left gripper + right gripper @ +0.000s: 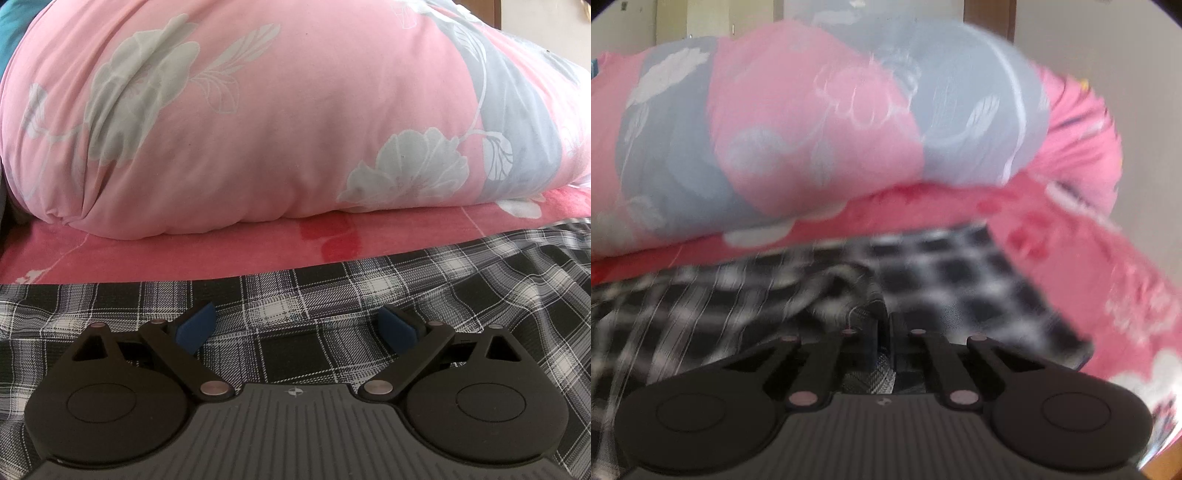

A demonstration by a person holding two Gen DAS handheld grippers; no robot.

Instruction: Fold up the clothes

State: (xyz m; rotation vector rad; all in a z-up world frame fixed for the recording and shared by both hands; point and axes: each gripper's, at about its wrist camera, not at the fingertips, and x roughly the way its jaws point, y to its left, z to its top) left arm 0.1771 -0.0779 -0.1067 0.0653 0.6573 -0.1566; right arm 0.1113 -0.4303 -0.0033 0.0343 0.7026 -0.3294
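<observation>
A black-and-white plaid garment [369, 288] lies spread on the bed. My left gripper [297, 325] hovers low over it, open, with its blue pads [197, 326] wide apart and only flat cloth beneath the gap. The right wrist view is blurred. There the same plaid garment [942, 273] rises in a bunched ridge to my right gripper [885, 325]. Its jaws stand close together with a fold of the plaid cloth pinched between them.
A bulky pink quilt with grey and white flowers [258, 129] is piled just beyond the garment on a pink printed bed sheet [184, 254]. In the right wrist view the quilt [812, 129] fills the top, and the sheet [1108, 277] runs down the right side.
</observation>
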